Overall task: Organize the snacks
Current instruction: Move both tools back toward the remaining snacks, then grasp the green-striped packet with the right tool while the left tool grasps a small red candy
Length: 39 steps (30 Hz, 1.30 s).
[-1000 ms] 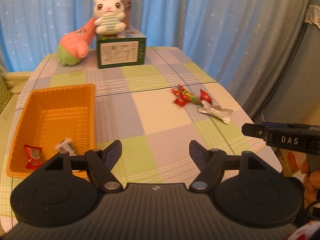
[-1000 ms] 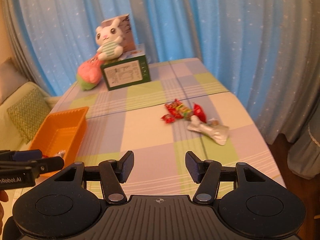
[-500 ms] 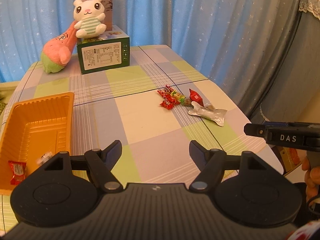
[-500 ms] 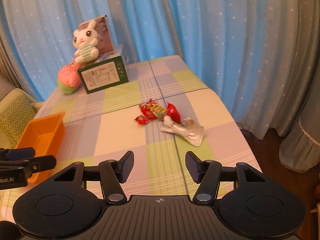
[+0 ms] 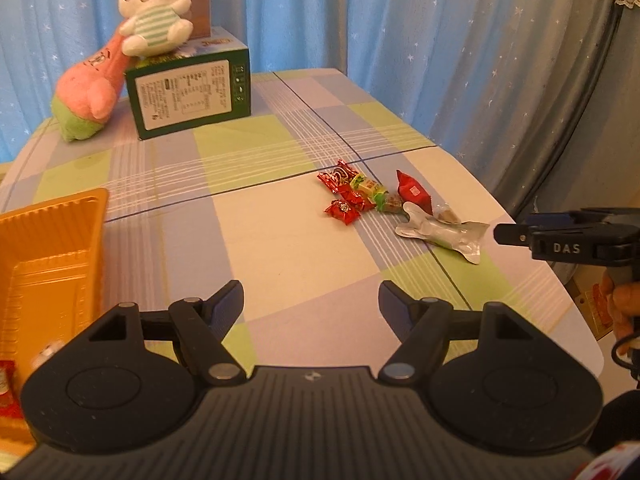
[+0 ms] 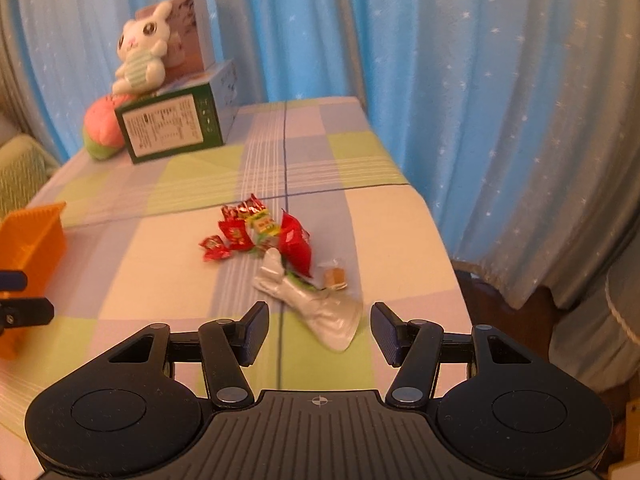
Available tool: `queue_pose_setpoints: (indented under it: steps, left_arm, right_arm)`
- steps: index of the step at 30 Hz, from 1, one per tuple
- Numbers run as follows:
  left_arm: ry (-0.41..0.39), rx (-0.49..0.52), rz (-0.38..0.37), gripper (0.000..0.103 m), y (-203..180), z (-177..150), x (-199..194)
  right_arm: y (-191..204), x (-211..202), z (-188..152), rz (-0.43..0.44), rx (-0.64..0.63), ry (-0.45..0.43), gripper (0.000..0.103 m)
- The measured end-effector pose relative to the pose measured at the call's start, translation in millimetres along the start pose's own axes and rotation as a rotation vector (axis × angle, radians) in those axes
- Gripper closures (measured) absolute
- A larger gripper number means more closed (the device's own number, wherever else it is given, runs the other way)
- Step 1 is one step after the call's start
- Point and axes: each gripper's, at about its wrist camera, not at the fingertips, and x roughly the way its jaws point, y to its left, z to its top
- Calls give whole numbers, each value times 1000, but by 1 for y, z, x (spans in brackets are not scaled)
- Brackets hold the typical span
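A small heap of wrapped snacks lies on the checked tablecloth: red candies (image 5: 344, 208) (image 6: 236, 236), a green-wrapped sweet (image 5: 374, 192) (image 6: 262, 222), a red packet (image 5: 414, 192) (image 6: 296, 244), a small clear-wrapped brown piece (image 6: 335, 276) and a silver foil pouch (image 5: 444, 234) (image 6: 320, 312). The orange tray (image 5: 52, 240) (image 6: 32, 236) sits at the left with a red candy (image 5: 6, 384) in it. My left gripper (image 5: 311, 300) is open over bare cloth, short of the heap. My right gripper (image 6: 319, 332) is open just before the silver pouch, nothing between its fingers.
At the back of the table stands a green box (image 5: 190, 96) (image 6: 172, 128) with a plush rabbit (image 5: 154, 8) (image 6: 140, 56) on top and a pink-green plush (image 5: 88, 96) beside it. Blue curtains hang behind. The table's right edge (image 6: 444, 248) drops off near the snacks.
Both grippers have moved forward and down toward the snack heap, which now looks larger and nearer. The orange tray has slid to the left edge of both views. Jaw openings are unchanged.
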Motion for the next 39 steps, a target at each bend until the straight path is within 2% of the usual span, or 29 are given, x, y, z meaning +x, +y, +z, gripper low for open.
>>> queue_pose_setpoints:
  steps: [3, 9, 12, 16, 23, 25, 27, 39]
  left_arm:
    - [12, 4, -9, 31, -2, 3, 15]
    - [23, 13, -24, 31, -4, 10, 34]
    - [23, 10, -26, 30, -4, 11, 38]
    - [23, 8, -29, 29, -2, 11, 43]
    - [33, 7, -32, 28, 0, 11, 53]
    - [37, 7, -30, 28, 1, 11, 56]
    - [39, 5, -32, 28, 2, 10, 58]
    - [38, 1, -39, 28, -2, 11, 76]
  right_arm:
    - [-8, 22, 6, 36, -5, 21, 46]
    - [-6, 53, 12, 60, -47, 28, 46]
    - [-5, 64, 10, 71, -42, 59, 46]
    - [2, 61, 2, 175, -21, 85, 46]
    - [5, 75, -2, 170, 41, 77, 47]
    - [4, 80, -1, 173, 62, 74, 52]
    - [3, 85, 1, 175, 75, 73, 65]
    - [4, 98, 0, 166, 88, 66, 80]
